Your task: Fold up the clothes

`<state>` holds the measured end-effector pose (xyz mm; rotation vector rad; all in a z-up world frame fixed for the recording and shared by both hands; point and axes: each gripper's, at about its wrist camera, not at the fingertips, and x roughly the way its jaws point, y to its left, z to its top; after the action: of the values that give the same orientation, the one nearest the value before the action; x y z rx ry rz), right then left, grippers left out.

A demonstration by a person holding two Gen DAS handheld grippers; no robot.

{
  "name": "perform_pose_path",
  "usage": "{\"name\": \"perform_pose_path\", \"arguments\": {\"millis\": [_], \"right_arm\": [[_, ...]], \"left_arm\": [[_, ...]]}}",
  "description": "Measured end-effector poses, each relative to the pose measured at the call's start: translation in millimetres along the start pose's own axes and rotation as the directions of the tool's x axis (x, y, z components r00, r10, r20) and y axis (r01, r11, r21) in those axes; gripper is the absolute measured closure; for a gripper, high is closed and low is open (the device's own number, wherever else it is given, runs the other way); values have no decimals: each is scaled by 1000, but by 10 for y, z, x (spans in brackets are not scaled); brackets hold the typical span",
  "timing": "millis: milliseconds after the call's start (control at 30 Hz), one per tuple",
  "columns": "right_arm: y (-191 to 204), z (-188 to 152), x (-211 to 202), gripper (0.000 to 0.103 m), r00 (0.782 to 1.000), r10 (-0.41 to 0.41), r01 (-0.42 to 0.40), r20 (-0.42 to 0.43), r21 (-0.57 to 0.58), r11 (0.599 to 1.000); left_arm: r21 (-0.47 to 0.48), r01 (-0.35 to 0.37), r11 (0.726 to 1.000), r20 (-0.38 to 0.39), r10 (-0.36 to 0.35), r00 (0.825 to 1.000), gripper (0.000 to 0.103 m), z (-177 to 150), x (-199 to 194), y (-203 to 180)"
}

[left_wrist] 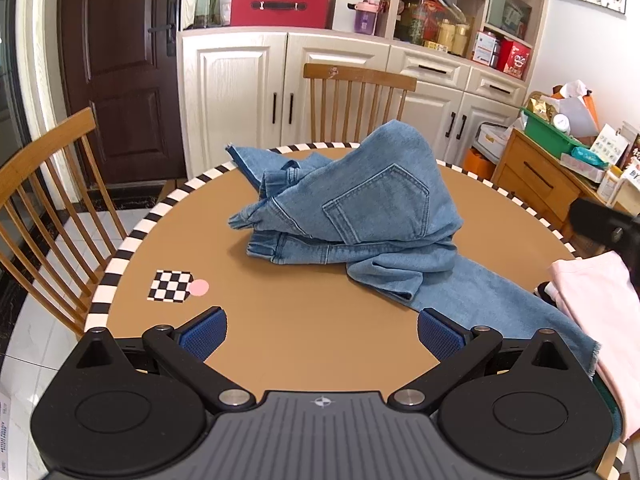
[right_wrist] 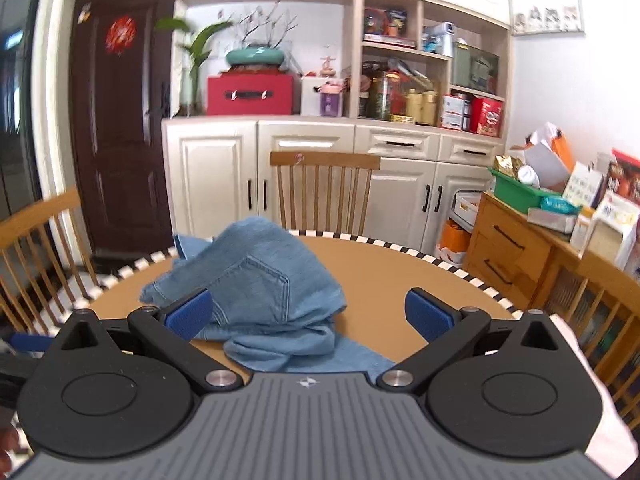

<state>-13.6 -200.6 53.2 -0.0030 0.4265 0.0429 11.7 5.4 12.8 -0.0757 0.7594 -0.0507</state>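
Observation:
A pair of light blue jeans (left_wrist: 360, 216) lies crumpled in a heap on the round brown table (left_wrist: 280, 320), back pocket up, one leg trailing toward the near right edge. It also shows in the right wrist view (right_wrist: 260, 292). My left gripper (left_wrist: 322, 334) is open and empty, low over the table just in front of the heap. My right gripper (right_wrist: 308, 316) is open and empty, above the near side of the jeans. A pale pink garment (left_wrist: 600, 320) lies at the table's right edge.
Wooden chairs stand at the far side (left_wrist: 356, 100) and the left (left_wrist: 52, 208) of the table. A checkered marker with a pink dot (left_wrist: 172, 286) lies on the table's left part. A wooden dresser with clutter (left_wrist: 552, 168) stands to the right, white cabinets (left_wrist: 280, 92) behind.

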Motion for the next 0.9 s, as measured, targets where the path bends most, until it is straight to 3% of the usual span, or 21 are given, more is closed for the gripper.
{"name": "perform_pose_path", "arguments": {"millis": [200,300,467,500,567,633,767,800,867,900], "right_arm": [[76,-31,15,0,994,-27,25,102,24,999],[74,-79,89,0,986,-23,17,162,39,999],[258,-10,477,0,995,-36,52,90,-177,983],[278,1,552,0,997,-29,44,77,-199,979],[294,1,681,0,998,-10,22,62,-194,981],[284,-16,816,0,999,3,4,39,-176,984],[178,-99,1029,1,999,31,-33,-18,-134,990],[132,-121,1051,1,999,31,-35,-32,-123,992],[39,-164,1094,1,998,32,-38,-60,-100,994],[-7,-186,1116,1,997,33,-39,-73,-89,995]], "left_arm": [[-61,40,997,-45,-43,998,0,43,185,234],[-41,41,998,-47,-43,998,0,76,347,325],[-66,59,996,-35,-62,997,4,162,826,499],[-86,56,995,-37,-59,998,10,189,945,528],[-97,54,994,6,-54,999,11,248,1161,564],[-55,31,998,67,-27,997,12,300,1329,561],[110,-22,994,95,11,995,41,490,1587,458],[147,-23,989,101,8,995,44,534,1629,437],[255,-31,966,133,-3,991,40,579,1695,372],[334,-48,941,158,-6,987,31,584,1729,319]]}}
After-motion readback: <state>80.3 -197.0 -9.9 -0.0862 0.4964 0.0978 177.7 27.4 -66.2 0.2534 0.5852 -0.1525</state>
